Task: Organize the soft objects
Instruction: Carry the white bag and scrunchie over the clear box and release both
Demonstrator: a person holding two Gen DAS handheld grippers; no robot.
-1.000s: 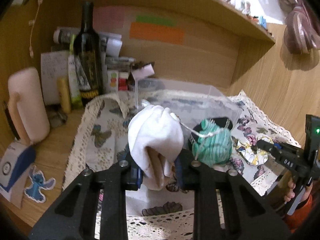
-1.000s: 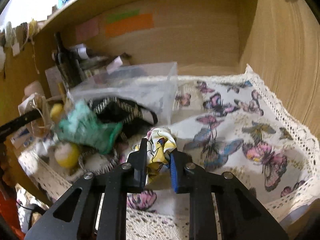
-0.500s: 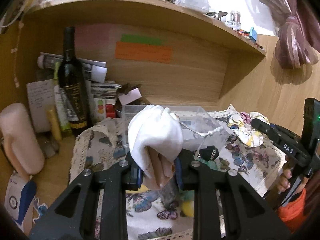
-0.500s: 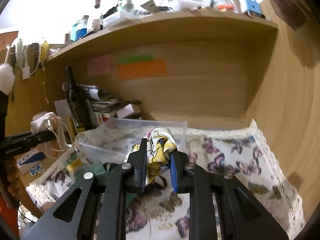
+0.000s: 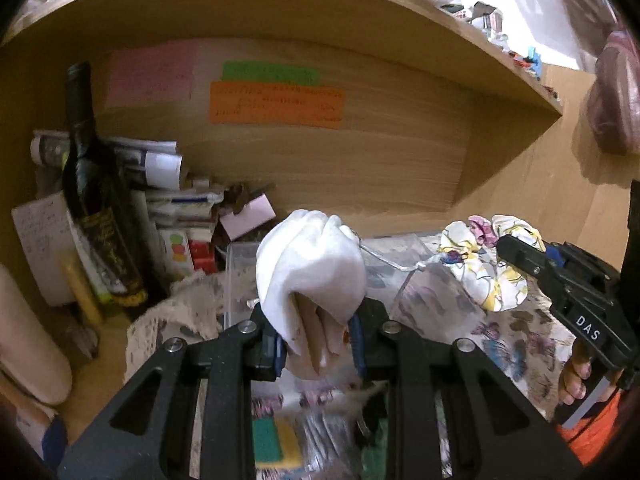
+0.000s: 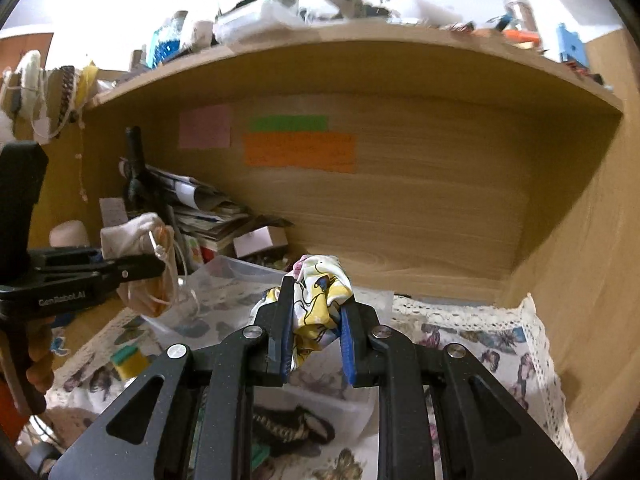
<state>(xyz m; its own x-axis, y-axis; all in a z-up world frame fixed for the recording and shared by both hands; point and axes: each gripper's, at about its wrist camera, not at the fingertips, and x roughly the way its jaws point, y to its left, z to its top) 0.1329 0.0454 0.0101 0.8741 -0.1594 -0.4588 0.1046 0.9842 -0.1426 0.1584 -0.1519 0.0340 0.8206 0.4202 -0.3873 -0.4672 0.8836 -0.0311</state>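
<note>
My left gripper (image 5: 318, 340) is shut on a white cloth pouch (image 5: 310, 268) with a white drawstring, held up in the air; it also shows in the right wrist view (image 6: 132, 236). My right gripper (image 6: 314, 328) is shut on a yellow and white patterned scrunchie (image 6: 320, 300), also raised; it shows at the right of the left wrist view (image 5: 486, 260). A clear plastic box (image 6: 232, 276) stands on the butterfly cloth (image 6: 480, 340) below and behind both grippers. A black patterned band (image 6: 292, 432) and a yellow-green sponge (image 6: 128, 360) lie on the cloth.
A dark wine bottle (image 5: 96, 192), rolled papers (image 5: 152, 160) and small boxes (image 5: 188, 248) crowd the back left corner. A wooden shelf (image 6: 360, 52) with clutter runs overhead. Coloured sticky notes (image 6: 300, 152) are on the back panel. A wooden side wall (image 6: 592, 240) closes the right.
Both grippers have risen from the cloth with their objects and now sit higher, in front of the back panel. The green cloth and box have dropped low in view.
</note>
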